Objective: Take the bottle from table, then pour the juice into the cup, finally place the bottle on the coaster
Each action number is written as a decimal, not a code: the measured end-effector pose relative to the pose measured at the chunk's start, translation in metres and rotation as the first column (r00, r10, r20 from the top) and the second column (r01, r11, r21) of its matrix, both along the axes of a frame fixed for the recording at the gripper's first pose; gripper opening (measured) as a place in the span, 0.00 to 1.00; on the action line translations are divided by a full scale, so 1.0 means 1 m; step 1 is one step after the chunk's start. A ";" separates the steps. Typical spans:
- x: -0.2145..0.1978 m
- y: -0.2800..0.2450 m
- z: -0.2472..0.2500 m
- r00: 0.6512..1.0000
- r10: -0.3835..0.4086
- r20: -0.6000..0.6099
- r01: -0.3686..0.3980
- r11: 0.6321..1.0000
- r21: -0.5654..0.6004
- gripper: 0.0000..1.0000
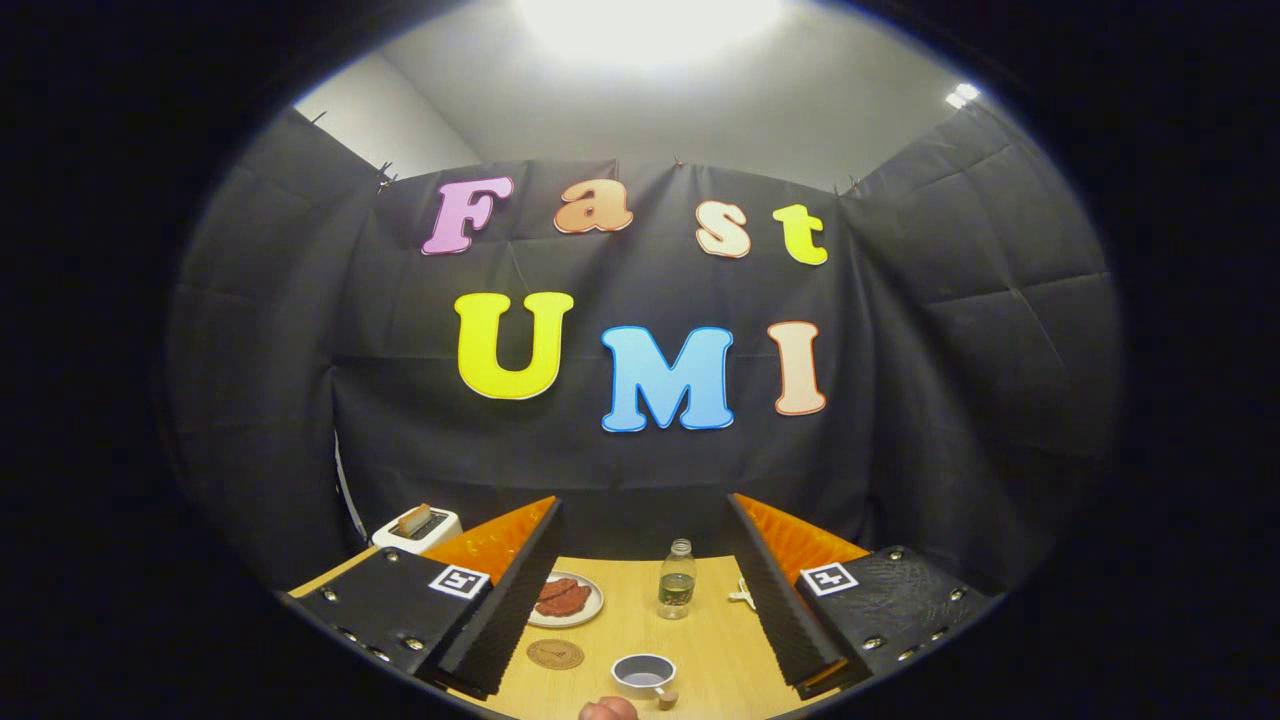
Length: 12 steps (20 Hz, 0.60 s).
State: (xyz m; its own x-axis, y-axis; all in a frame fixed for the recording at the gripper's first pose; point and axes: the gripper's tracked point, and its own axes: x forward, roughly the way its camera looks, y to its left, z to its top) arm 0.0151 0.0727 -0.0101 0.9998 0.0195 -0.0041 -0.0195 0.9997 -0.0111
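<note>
The bottle (677, 579) stood upright and uncapped on the wooden table (715, 650), between the two fingers of the gripper (645, 610) and untouched by either; a little liquid filled its lower part. From the bottle, the cup (643, 673) sat at about 7 o'clock, nearer the camera, with a small cork-like stopper (667, 698) just beside it at the cup's 4 o'clock. The round coaster (555, 654) lay at the cup's 9 o'clock, apart from it. A plate (592, 610) bearing reddish food rested at the coaster's 12 o'clock, close to the left finger. A small pale object (741, 595) lay at the bottle's 3 o'clock, against the right finger. A toaster (417, 527) with a slice in its slot stood beyond the left finger. A fingertip (607, 709) showed at the cup's 7 o'clock. The jaws were spread wide, gripping nothing.
</note>
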 end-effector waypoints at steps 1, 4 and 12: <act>-0.001 0.003 -0.004 1.000 0.009 0.001 -0.009 1.000 -0.003 0.98; -0.004 0.017 -0.026 0.999 0.042 -0.010 -0.042 0.999 -0.028 0.98; -0.016 0.087 -0.102 0.984 0.178 -0.031 -0.179 0.984 -0.013 0.98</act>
